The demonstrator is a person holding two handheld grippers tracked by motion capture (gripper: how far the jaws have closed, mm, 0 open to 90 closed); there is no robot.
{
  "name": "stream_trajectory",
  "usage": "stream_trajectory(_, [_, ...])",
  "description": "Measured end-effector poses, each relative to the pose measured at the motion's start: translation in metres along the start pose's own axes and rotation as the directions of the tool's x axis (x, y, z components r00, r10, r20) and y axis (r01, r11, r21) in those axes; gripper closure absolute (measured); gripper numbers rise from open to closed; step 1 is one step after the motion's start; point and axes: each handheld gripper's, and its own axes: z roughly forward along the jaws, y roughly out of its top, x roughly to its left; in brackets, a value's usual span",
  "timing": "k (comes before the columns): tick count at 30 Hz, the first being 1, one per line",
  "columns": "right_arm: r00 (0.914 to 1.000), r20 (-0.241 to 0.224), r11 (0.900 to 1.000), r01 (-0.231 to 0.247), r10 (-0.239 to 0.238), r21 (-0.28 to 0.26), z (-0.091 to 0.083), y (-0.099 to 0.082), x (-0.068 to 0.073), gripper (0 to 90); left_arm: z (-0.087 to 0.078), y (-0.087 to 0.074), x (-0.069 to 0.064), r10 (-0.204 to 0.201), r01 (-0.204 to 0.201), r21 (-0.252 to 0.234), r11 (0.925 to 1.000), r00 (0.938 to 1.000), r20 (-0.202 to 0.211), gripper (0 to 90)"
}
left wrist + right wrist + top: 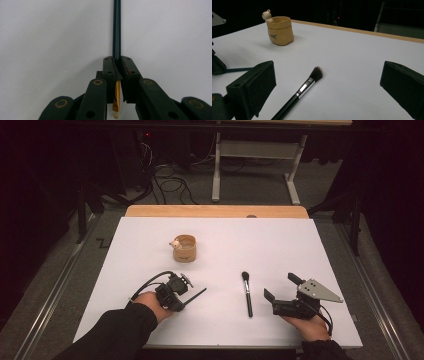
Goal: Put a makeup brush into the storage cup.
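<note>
My left gripper (186, 301) sits at the near left of the white table (280, 245), shut on a thin brush (197, 296) whose dark handle sticks out past the jaws to the right. In the left gripper view the pads (110, 67) pinch that handle (117, 30), and its gold ferrule and pale bristles lie behind them. A black makeup brush (247, 295) (308, 83) lies flat near the middle, bristles pointing away. My right gripper (280, 286) (328, 86) stands open just right of it, holding nothing. A tan cup (184, 248) (280, 31) with a small bear figure on its rim stands farther back.
A wooden strip (215, 211) runs along the table's far edge. Beyond it are a white desk frame (257, 150) and cables (170, 182) on the dark floor. Metal rails (55, 285) flank the table on both sides.
</note>
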Motion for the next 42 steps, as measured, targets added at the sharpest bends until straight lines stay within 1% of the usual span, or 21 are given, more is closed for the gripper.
stream_trajectory(3, [1.0000, -0.001, 1.0000, -0.001, 0.001, 0.002, 0.001, 0.000, 0.000, 0.8, 0.000, -0.002, 0.001, 0.003, -0.003, -0.013, 0.9999, 1.0000, 0.004, 83.1])
stream_trajectory(5, [1.0000, -0.001, 1.0000, -0.004, 0.004, 0.006, 0.001, -0.001, 0.000, 0.8, 0.000, -0.004, 0.002, -0.008, 0.009, -0.026, 0.9996, 0.9998, 0.017, 83.2])
stream_trajectory(8, [1.0000, -0.001, 1.0000, 0.001, -0.001, 0.005, 0.001, -0.001, 0.000, 0.8, 0.000, -0.006, 0.004, -0.008, 0.010, -0.042, 0.9991, 0.9995, 0.029, 83.3])
stream_trajectory(10, [1.0000, -0.002, 0.9999, 0.004, -0.004, 0.012, 0.001, -0.001, 0.000, 0.8, 0.000, -0.007, 0.004, -0.004, 0.006, -0.048, 0.9988, 0.9994, 0.034, 83.3])
stream_trajectory(11, [1.0000, -0.002, 0.9999, -0.002, 0.002, 0.012, 0.002, -0.002, 0.001, 0.8, 0.000, -0.007, 0.004, 0.001, 0.001, -0.050, 0.9988, 0.9995, 0.031, 83.3])
stream_trajectory(12, [1.0000, 0.000, 0.9999, 0.002, -0.002, 0.015, 0.002, -0.002, 0.000, 0.8, 0.000, -0.007, 0.004, 0.010, -0.008, -0.053, 0.9985, 0.9996, 0.028, 83.3])
stream_trajectory(15, [1.0000, 0.001, 0.9997, -0.007, 0.007, 0.022, 0.003, -0.002, 0.001, 0.9, 0.000, -0.009, 0.005, 0.023, -0.020, -0.065, 0.9977, 0.9992, 0.032, 83.3])
stream_trajectory(16, [1.0000, -0.002, 0.9997, 0.000, 0.000, 0.023, 0.003, -0.003, 0.001, 0.9, 0.000, -0.009, 0.005, 0.019, -0.017, -0.066, 0.9977, 0.9992, 0.034, 83.3])
stream_trajectory(17, [1.0000, -0.005, 0.9997, 0.002, -0.002, 0.025, 0.004, -0.003, 0.001, 1.3, -0.001, -0.009, 0.005, 0.024, -0.022, -0.067, 0.9975, 0.9993, 0.030, 83.3])
stream_trajectory(19, [0.9998, -0.020, 0.9997, -0.002, 0.002, 0.023, 0.004, -0.003, 0.001, 2.1, -0.001, -0.009, 0.004, 0.023, -0.021, -0.066, 0.9976, 0.9993, 0.028, 83.3])
stream_trajectory(21, [0.9989, -0.047, 0.9993, 0.000, 0.002, 0.037, 0.006, -0.003, 0.000, 3.2, -0.003, -0.010, 0.005, 0.017, -0.015, -0.074, 0.9972, 0.9995, 0.025, 83.4])
stream_trajectory(23, [0.9983, -0.059, 0.9988, -0.001, 0.004, 0.048, 0.006, -0.003, 0.000, 4.0, -0.006, -0.010, 0.006, 0.010, -0.008, -0.081, 0.9967, 0.9995, 0.029, 83.3])
stream_trajectory(27, [0.9981, -0.062, 0.9993, 0.003, -0.001, 0.038, 0.006, -0.003, 0.000, 4.0, -0.013, -0.011, 0.006, 0.008, -0.006, -0.088, 0.9961, 0.9997, 0.022, 83.3])
stream_trajectory(31, [0.9982, -0.061, 0.9992, 0.008, -0.006, 0.040, 0.006, -0.003, 0.001, 4.0, -0.024, -0.009, 0.004, 0.010, -0.009, -0.090, 0.9959, 0.9999, 0.007, 83.3])
stream_trajectory(35, [0.9983, -0.058, 0.9992, 0.011, -0.008, 0.039, 0.006, -0.003, 0.002, 3.9, -0.035, -0.008, 0.002, 0.016, -0.016, -0.077, 0.9969, 0.9999, -0.001, 83.3])
stream_trajectory(40, [0.9981, -0.061, 0.9994, 0.004, -0.001, 0.034, 0.006, -0.003, 0.002, 3.8, -0.050, -0.004, 0.001, 0.029, -0.031, -0.079, 0.9964, 0.9994, -0.018, 83.3])
stream_trajectory(42, [0.9979, -0.064, 0.9998, 0.005, -0.004, 0.020, 0.005, -0.004, 0.002, 3.6, -0.055, -0.002, 0.000, 0.041, -0.042, -0.072, 0.9965, 0.9989, -0.022, 83.3])
